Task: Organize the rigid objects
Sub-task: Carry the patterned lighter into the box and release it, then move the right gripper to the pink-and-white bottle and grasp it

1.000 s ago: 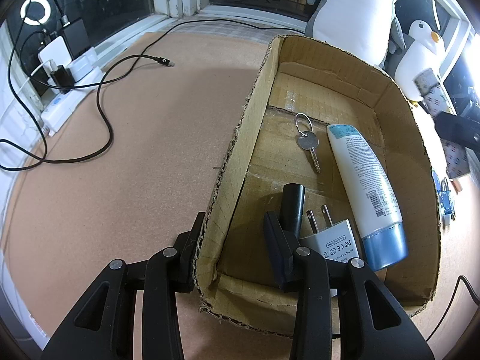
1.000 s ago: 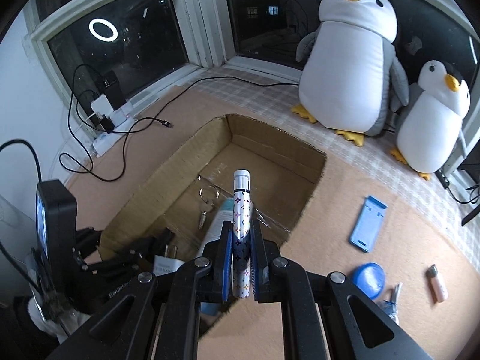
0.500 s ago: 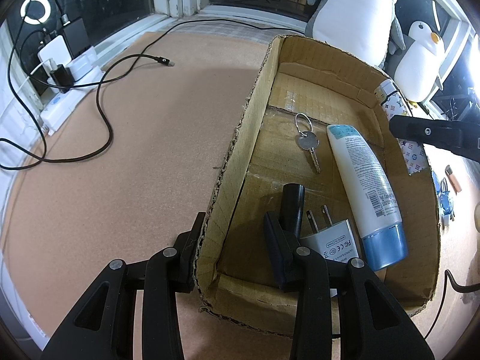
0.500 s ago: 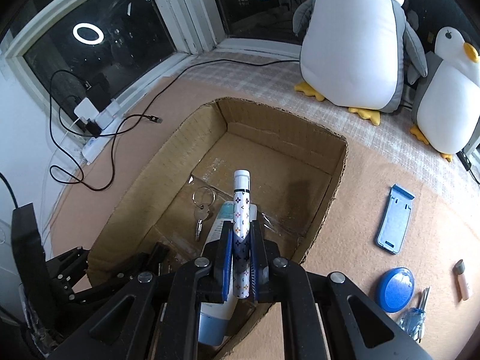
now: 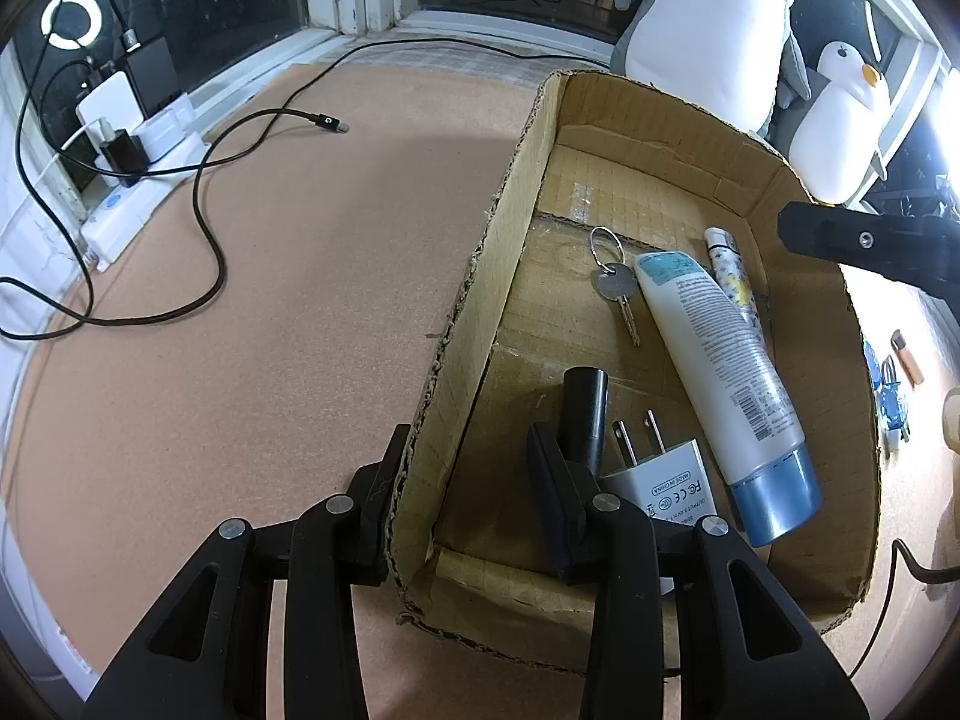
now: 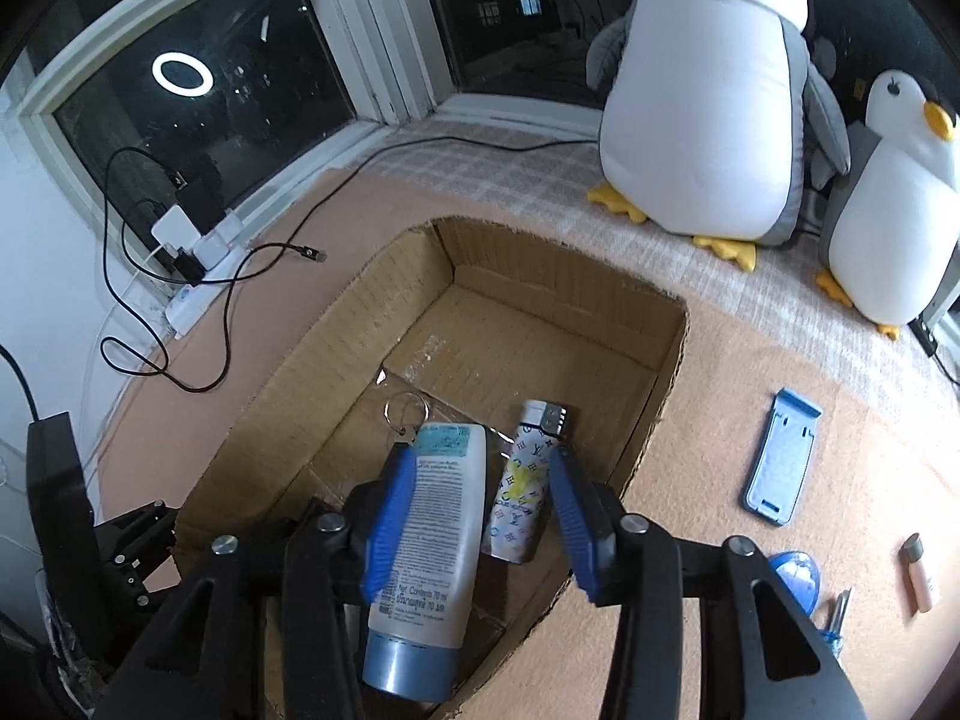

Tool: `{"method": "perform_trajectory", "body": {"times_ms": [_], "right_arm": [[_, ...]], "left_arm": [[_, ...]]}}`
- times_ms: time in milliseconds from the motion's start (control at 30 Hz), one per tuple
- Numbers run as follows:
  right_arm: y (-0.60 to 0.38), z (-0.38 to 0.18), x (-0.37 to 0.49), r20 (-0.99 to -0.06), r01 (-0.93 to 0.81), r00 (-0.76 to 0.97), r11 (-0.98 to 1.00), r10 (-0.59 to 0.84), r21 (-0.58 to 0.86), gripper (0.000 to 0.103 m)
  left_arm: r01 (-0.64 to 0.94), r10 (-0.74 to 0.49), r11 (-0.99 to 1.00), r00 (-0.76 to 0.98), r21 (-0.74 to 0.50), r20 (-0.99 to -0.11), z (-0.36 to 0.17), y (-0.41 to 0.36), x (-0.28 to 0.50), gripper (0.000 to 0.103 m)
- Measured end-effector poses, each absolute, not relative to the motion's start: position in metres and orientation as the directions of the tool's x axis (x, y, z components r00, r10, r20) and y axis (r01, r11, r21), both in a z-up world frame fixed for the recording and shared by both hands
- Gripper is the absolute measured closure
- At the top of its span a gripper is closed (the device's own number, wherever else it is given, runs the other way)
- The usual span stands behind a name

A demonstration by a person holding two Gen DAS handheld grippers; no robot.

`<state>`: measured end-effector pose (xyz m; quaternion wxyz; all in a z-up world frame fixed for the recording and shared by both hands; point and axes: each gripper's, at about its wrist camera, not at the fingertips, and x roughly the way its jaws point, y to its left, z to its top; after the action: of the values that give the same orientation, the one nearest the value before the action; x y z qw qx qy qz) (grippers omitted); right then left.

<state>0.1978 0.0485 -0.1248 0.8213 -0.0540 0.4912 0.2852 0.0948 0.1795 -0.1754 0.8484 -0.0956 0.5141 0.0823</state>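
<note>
— What do we see, biggest first?

— Our cardboard box (image 5: 480,276) sits on the cork floor, and our left gripper (image 5: 462,468) is clamped on its near wall, one finger outside, one inside.

— And within?

— We see a white tube (image 6: 444,516) with a blue cap lying along the bottom, the patterned lighter (image 6: 522,492) just beside it, a white charger plug (image 5: 666,480) and a key on a ring (image 5: 618,288).

— Our right gripper (image 6: 486,522)?

— Its jaws have just been opening; they stand wide above the lighter, pads touching nothing.
</note>
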Motion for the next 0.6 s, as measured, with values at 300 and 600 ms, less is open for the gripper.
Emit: {"method": "perform_trajectory", "body": {"times_ms": [300,600], "right_arm": [[0.039,-0.119,0.198,-0.834,-0.515,0.366,0.836,0.414,0.189,0.052],[-0.013,-0.108,0.199,-0.823,-0.470,0.401,0.861,0.403,0.193,0.052]], "left_arm": [[-0.238,0.044,0.969,0.457,-0.075,-0.889,-0.176,0.180,0.095,0.067],[-0.235,0.053,0.970,0.452,-0.062,-0.891,-0.175,0.178,0.096,0.067]]}}
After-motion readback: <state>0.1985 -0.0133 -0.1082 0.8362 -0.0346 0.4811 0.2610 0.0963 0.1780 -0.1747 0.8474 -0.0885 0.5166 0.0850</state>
